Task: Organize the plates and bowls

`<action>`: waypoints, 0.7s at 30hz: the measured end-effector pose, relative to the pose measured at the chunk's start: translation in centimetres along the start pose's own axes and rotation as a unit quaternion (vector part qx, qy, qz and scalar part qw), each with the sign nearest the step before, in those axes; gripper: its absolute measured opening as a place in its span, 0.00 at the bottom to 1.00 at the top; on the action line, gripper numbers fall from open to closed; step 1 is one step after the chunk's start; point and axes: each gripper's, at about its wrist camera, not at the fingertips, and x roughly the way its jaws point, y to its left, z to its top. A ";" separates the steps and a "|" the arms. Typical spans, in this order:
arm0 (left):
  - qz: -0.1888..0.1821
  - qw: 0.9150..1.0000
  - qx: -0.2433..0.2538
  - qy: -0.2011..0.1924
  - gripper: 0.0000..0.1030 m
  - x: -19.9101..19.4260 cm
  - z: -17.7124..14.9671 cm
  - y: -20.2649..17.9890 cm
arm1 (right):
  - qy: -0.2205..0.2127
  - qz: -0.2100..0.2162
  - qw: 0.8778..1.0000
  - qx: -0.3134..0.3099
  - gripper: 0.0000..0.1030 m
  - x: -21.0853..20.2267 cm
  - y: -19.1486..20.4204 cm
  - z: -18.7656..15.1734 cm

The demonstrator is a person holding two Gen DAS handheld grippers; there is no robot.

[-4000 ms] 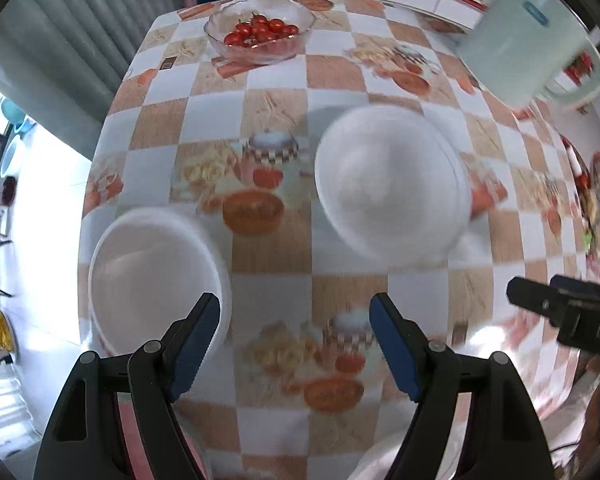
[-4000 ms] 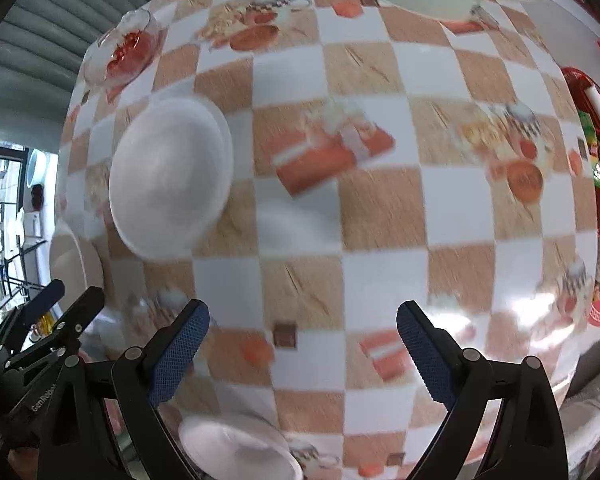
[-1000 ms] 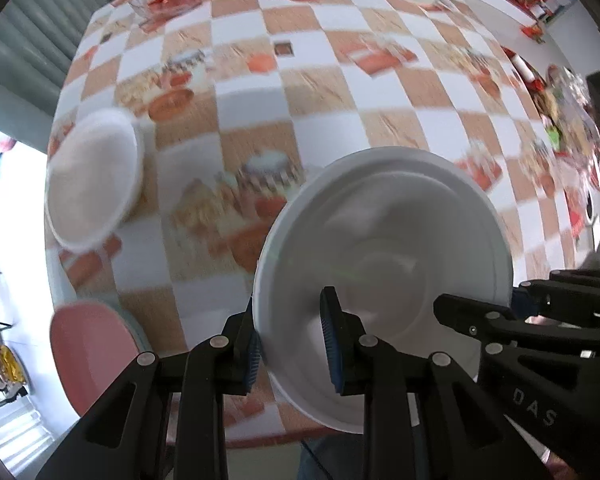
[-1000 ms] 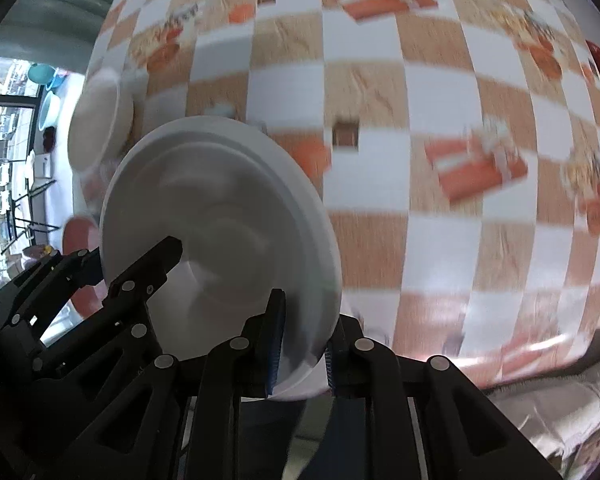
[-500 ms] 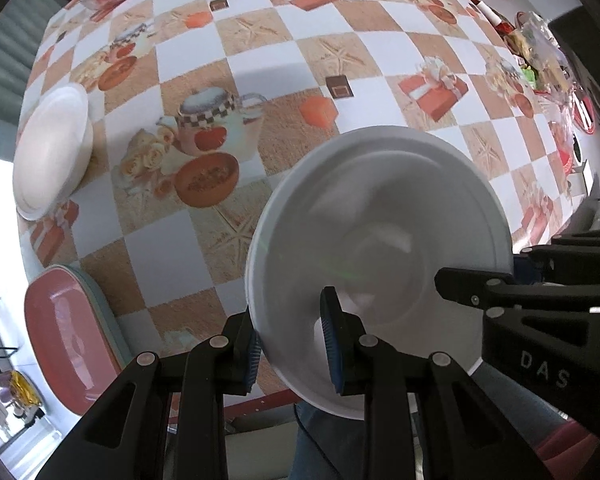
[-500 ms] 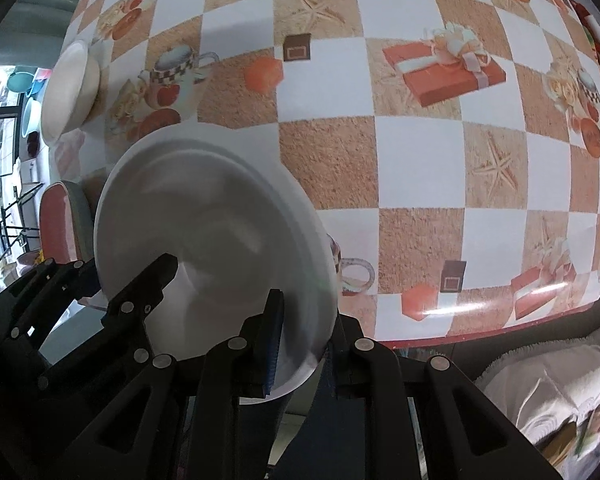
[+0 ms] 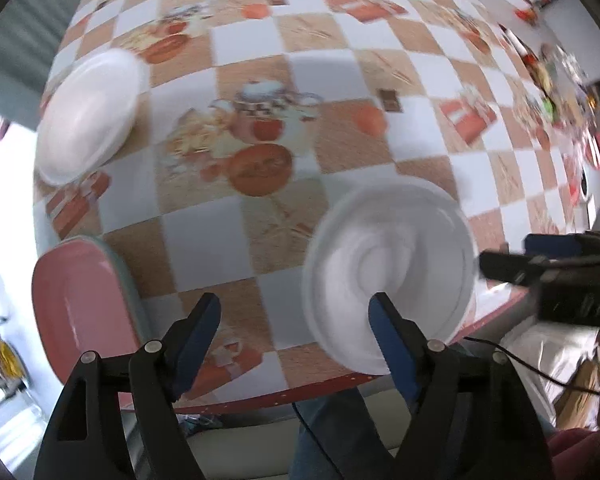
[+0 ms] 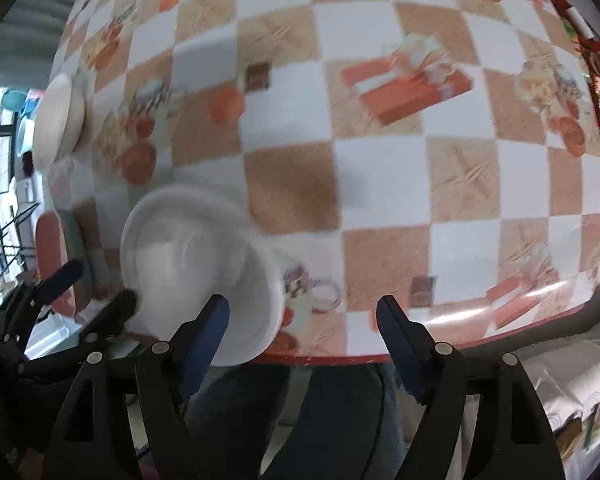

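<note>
A white plate (image 7: 388,272) lies on the checked tablecloth near the table's front edge, its rim close to the red border; it is blurred. My left gripper (image 7: 296,320) hangs above the table just left of it, jaws opening, nothing between them. The same white plate (image 8: 196,272) shows in the right wrist view, partly behind my right gripper's left finger. My right gripper (image 8: 302,324) sits to its right, jaws opening and empty. A second white dish (image 7: 88,114) rests at the far left of the table; the same white dish (image 8: 58,116) appears edge-on.
A pink-seated stool (image 7: 80,300) stands off the table's left front corner. The table's red-trimmed front edge (image 8: 420,350) runs below both grippers, with a person's legs under it. Cluttered items (image 7: 548,92) sit at the far right.
Both grippers let go of the white plate and opened wide. The plate now lies on the table near the front edge, and the grippers have drawn apart from it.
</note>
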 end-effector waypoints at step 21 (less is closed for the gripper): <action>0.055 0.977 -0.191 -0.074 0.77 -4.6 3.6 15.0 | -0.070 -0.016 0.992 -0.101 0.75 -5.0 7.9 10.6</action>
